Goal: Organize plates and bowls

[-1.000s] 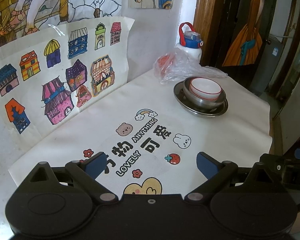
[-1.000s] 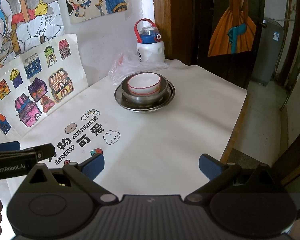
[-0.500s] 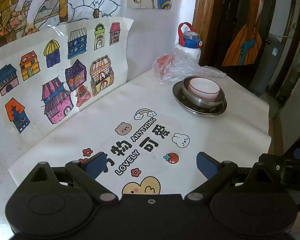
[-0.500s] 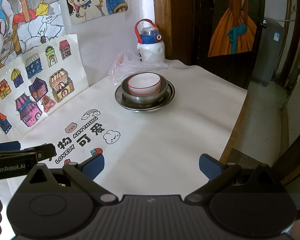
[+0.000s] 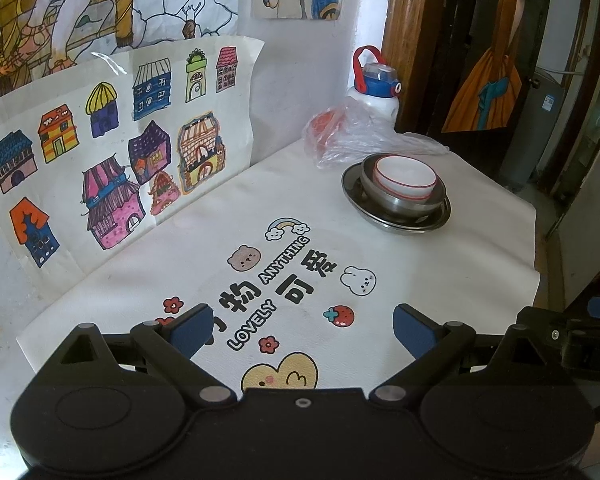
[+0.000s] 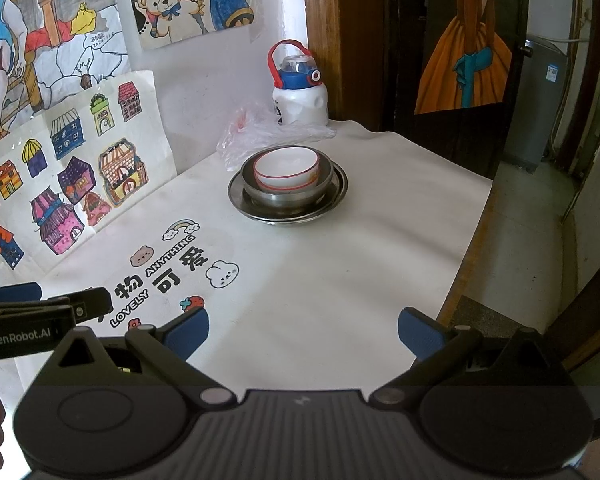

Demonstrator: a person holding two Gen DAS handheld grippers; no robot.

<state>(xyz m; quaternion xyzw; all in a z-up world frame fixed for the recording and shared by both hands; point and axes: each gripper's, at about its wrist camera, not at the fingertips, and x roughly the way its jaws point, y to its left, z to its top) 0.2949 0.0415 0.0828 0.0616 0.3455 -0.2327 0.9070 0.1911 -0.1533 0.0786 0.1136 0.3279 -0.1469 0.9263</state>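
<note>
1. Left gripper (image 5: 302, 330): jaws spread wide, nothing between the pads, held level.
2. Right gripper (image 6: 303, 334): jaws spread wide, empty, beside the left gripper.

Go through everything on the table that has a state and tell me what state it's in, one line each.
Left tool: open, empty, above the tablecloth.
Right tool: open, empty.
White bowl: upright, nested in the steel bowl.
Steel bowl: upright, sitting on the steel plate.
Steel plate: flat on the tablecloth, bottom of the stack.
Water bottle: upright, lid on.
Plastic bag: crumpled, lying by the bottle.
</note>
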